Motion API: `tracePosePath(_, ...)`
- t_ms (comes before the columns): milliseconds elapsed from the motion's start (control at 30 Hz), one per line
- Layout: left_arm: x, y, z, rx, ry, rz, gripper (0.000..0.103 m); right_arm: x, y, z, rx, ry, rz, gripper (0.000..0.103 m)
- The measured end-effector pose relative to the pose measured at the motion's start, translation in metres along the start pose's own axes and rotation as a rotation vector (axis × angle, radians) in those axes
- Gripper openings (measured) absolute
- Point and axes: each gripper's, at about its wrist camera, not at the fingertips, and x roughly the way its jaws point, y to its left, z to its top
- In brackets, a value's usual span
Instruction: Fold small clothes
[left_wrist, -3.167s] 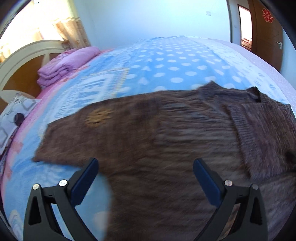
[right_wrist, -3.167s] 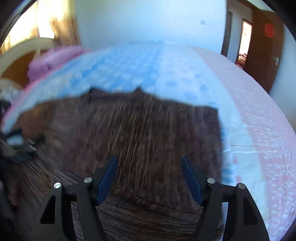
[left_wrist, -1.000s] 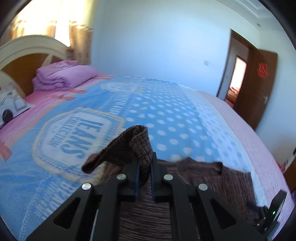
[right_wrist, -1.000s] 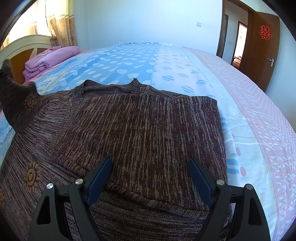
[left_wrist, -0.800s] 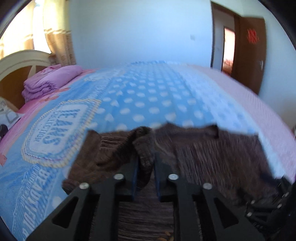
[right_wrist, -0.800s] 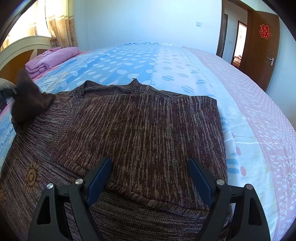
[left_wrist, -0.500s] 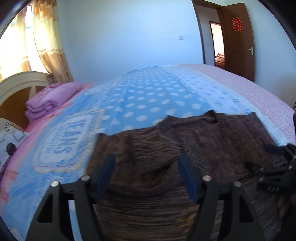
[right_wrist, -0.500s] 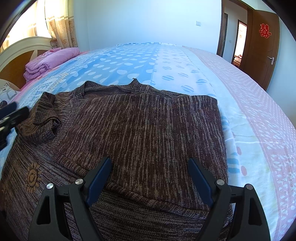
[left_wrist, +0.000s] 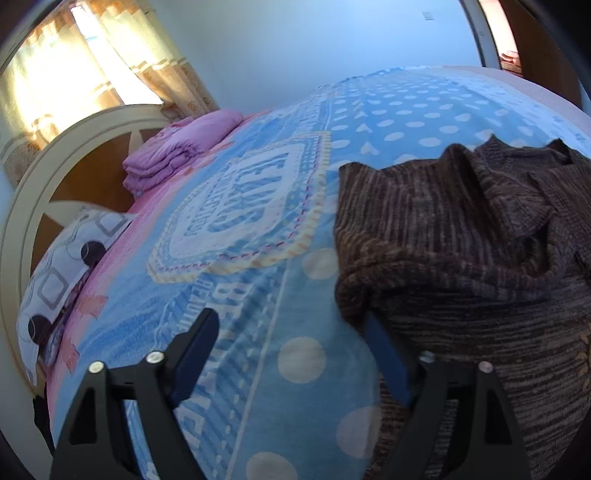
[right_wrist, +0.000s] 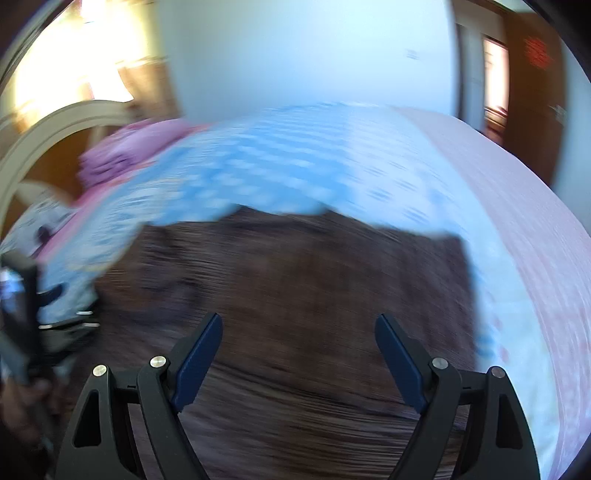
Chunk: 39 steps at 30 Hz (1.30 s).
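A brown knitted sweater (left_wrist: 461, 236) lies on the blue dotted bedspread (left_wrist: 280, 266), its left sleeve folded in over the body in a loose, bunched fold. My left gripper (left_wrist: 291, 332) is open and empty at the sweater's left edge, its right finger (left_wrist: 384, 354) against the knit. In the blurred right wrist view the sweater (right_wrist: 295, 280) fills the middle. My right gripper (right_wrist: 299, 339) is open and empty, low over its near part. The left gripper's body (right_wrist: 22, 295) shows at that view's left edge.
A folded purple blanket (left_wrist: 181, 147) and a patterned pillow (left_wrist: 62, 273) lie by the curved headboard (left_wrist: 66, 147) at the far left. A pink strip of the bed (right_wrist: 524, 229) runs along the right, with a brown door (right_wrist: 532, 92) beyond.
My left gripper carried the sleeve over the body, let it go and opened, then swung left to the sweater's edge. The right gripper has started moving; its view has gone blurred.
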Motion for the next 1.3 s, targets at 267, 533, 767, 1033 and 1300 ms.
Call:
tracePosePath(267, 0.012, 0.021, -0.013, -0.105, 0.057, -0.054, 0.092, 0.081, 0.106, 0.03, -0.184, 0.146, 0.094, 0.063)
tracePosePath(533, 0.014, 0.025, -0.015, -0.131, 0.06, -0.07, 0.094, 0.116, 0.126, 0.035, -0.211, 0.131, -0.022, 0.003)
tracePosePath(767, 0.017, 0.03, -0.016, -0.161, 0.072, -0.036, 0.098, 0.098, 0.058, 0.054, -0.04, 0.107, -0.067, 0.003)
tracePosePath(1033, 0.017, 0.034, -0.017, -0.183, 0.067, -0.036, 0.098, 0.071, 0.07, 0.026, -0.066, 0.117, 0.094, 0.067)
tracePosePath(1300, 0.021, 0.035, -0.016, -0.192, 0.076, -0.049, 0.098, 0.075, 0.091, -0.003, -0.113, 0.169, 0.114, 0.031)
